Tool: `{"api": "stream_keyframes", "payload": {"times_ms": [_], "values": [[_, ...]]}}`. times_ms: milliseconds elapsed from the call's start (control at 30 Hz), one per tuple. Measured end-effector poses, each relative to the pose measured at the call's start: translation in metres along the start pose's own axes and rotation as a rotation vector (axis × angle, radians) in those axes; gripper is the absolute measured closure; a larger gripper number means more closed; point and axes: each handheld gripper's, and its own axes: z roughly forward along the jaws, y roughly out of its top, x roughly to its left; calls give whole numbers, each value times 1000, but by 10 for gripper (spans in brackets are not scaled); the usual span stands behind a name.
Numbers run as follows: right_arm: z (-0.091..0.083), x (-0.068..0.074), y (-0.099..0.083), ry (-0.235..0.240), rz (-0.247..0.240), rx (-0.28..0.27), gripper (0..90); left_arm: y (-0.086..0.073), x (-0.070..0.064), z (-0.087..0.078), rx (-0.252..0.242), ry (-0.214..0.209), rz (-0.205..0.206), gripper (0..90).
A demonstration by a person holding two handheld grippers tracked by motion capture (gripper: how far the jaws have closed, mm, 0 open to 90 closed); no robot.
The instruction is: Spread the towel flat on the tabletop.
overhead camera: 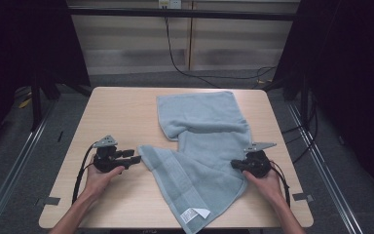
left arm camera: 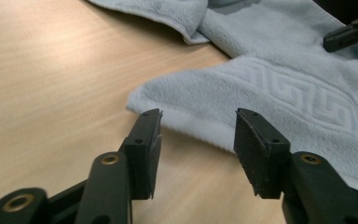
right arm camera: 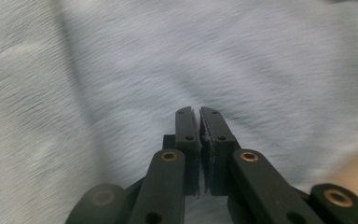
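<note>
Lying rumpled across the tabletop point(overhead camera: 107, 112), the towel point(overhead camera: 202, 146) stretches between the two tools. The left tool point(overhead camera: 135, 159) rests low on the wood just beside the towel's near-left corner; in the left gripper view its jaws stand wide apart, with nothing between them, and that corner point(left arm camera: 142, 100) lies just ahead of the left jaw's tip, with bare wood in the gap between. Past that corner the cloth shows a raised key-pattern band point(left arm camera: 298, 93), and farther off a folded-over edge point(left arm camera: 191, 28) of the towel. The tip of the other tool point(left arm camera: 349, 32) rests on the cloth at the far right of that view.

The right tool point(overhead camera: 235, 164) sits at the towel's right edge, opposite the left one. In the right gripper view its jaws are pressed together with barely a slit between them, and pale cloth point(right arm camera: 121, 60) spreads all round ahead of them; whether a fold is pinched between them I cannot tell.

Nearer the person than both tools, a white label point(overhead camera: 196, 214) lies at the towel's front corner. Beyond the tabletop, a black cable point(overhead camera: 175, 58) trails over the floor, well apart from both tools.
</note>
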Motion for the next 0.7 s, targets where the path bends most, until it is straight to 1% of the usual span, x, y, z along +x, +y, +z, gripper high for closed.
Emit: {"api": "stream_keyframes", "payload": {"times_ms": [33,67,100,133,167,200,233,267,333,367,400,467,500,533,567,600,633,667,700], "values": [[-1,-1,2,-22,5,-18,844,3,0,1,-12,-3,-5,512],[-4,0,5,5,19,-58,822,6,0,3,-34,-3,-7,511],[-8,5,8,38,21,-85,798,8,0,4,-26,-7,-5,503],[-11,10,10,47,12,-82,795,11,0,7,-17,0,7,492],[-13,19,12,58,-14,-84,788,13,-1,10,-16,12,14,485],[-15,27,13,82,-26,-87,768,15,0,12,-27,19,16,481],[-16,34,13,98,-32,-92,754,17,1,17,-20,17,5,472],[-18,43,13,111,-40,-97,744,19,3,21,-10,19,3,446],[-20,55,10,138,-40,-101,717,21,6,27,-8,32,15,419],[-21,63,9,151,-47,-94,706,21,7,31,4,28,11,416],[-21,69,7,160,-61,-89,699,20,9,35,17,32,6,403],[-21,80,3,182,-75,-82,688,16,12,44,52,34,13,395],[-18,85,0,202,-79,-67,677,14,12,47,62,31,9,396],[-16,87,-2,202,-88,-55,666,12,10,50,81,28,17,412],[-12,89,-4,194,-96,-30,652,11,8,53,93,21,31,506],[-7,89,-6,188,-99,-16,644,10,6,55,97,9,32,570],[-5,89,-7,183,-97,-5,640,10,3,55,96,2,40,611],[0,87,-8,180,-92,3,643,10,1,55,103,-10,46,736],[2,85,-8,165,-87,-5,646,10,-2,54,112,-15,63,793]]}}
